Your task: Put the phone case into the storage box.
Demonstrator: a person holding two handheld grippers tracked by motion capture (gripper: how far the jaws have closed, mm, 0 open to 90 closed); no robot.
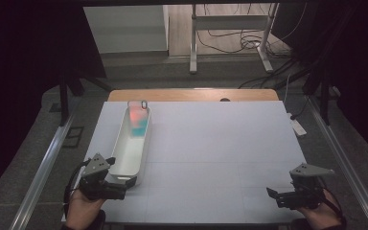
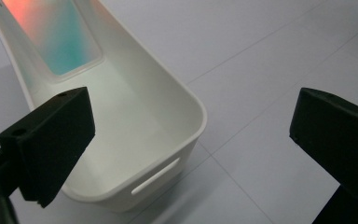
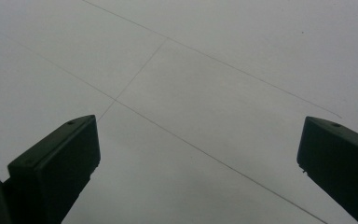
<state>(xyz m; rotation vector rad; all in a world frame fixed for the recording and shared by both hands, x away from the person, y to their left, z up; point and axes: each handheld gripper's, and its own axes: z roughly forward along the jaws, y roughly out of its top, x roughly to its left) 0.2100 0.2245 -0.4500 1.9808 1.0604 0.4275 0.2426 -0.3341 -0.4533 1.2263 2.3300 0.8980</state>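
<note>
I have the left gripper (image 1: 120, 184), jaws spread, lined up on the near end of the white tray (image 1: 120, 143) at lower left; next I close on its rim. The right gripper (image 1: 274, 194) idles, also spread.

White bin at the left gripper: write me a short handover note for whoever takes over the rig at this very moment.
Left gripper: jaws wide open at the near end of the white bin, holding nothing; whether a jaw touches the rim is unclear.
Right gripper: open, holding nothing, over bare table at the near right.
Bin: lies lengthwise on the left of the table; a phone case, orange to teal, leans at its far end.
Done: nothing gripped yet.
Left: probably closing on the bin's near end, or reaching in for the case.
</note>
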